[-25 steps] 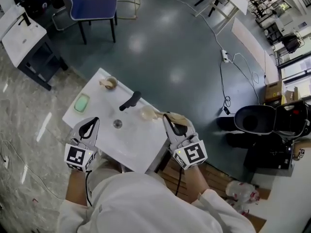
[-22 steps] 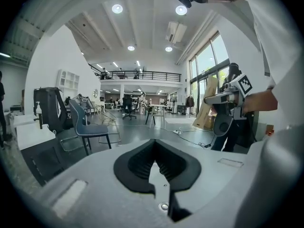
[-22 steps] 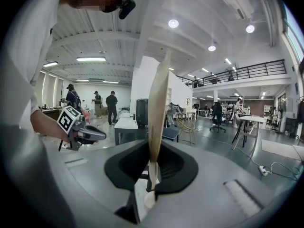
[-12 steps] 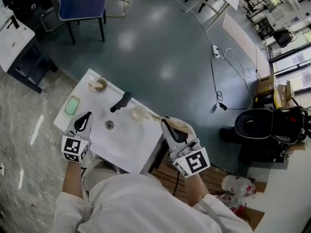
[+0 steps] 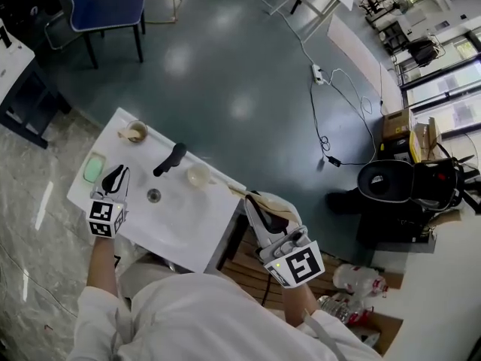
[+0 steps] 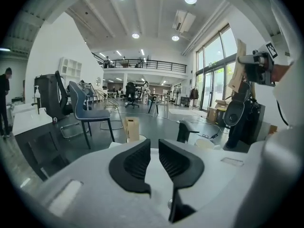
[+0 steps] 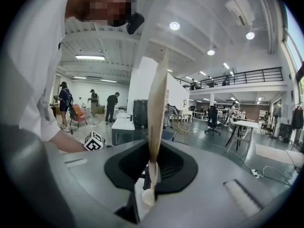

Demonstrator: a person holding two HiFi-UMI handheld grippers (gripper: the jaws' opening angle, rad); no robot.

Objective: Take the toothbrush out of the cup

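A cream cup (image 5: 198, 175) stands on the white sink table (image 5: 203, 232), just right of the black faucet (image 5: 169, 159). My right gripper (image 5: 252, 200) is off the table's right edge, shut on a beige toothbrush (image 5: 237, 192) whose tip points back toward the cup but is clear of it. In the right gripper view the toothbrush (image 7: 157, 108) stands upright between the jaws of the right gripper (image 7: 153, 156). My left gripper (image 5: 115, 176) hovers over the sink's left side. Its jaws are opening, a narrow gap with nothing in it (image 6: 154, 163). The cup (image 6: 205, 144) lies ahead, to its right.
A second cup (image 5: 137, 131) sits at the table's far corner and a green soap (image 5: 94, 168) at its left edge. The drain (image 5: 153, 195) is mid-basin. A blue chair (image 5: 101, 6) stands beyond; a black office chair (image 5: 391, 186) and floor cables (image 5: 323, 119) lie right.
My left gripper has moved left and lower over the sink, and its jaws have parted slightly. My right gripper has drawn the toothbrush farther from the cup, past the table's right edge.
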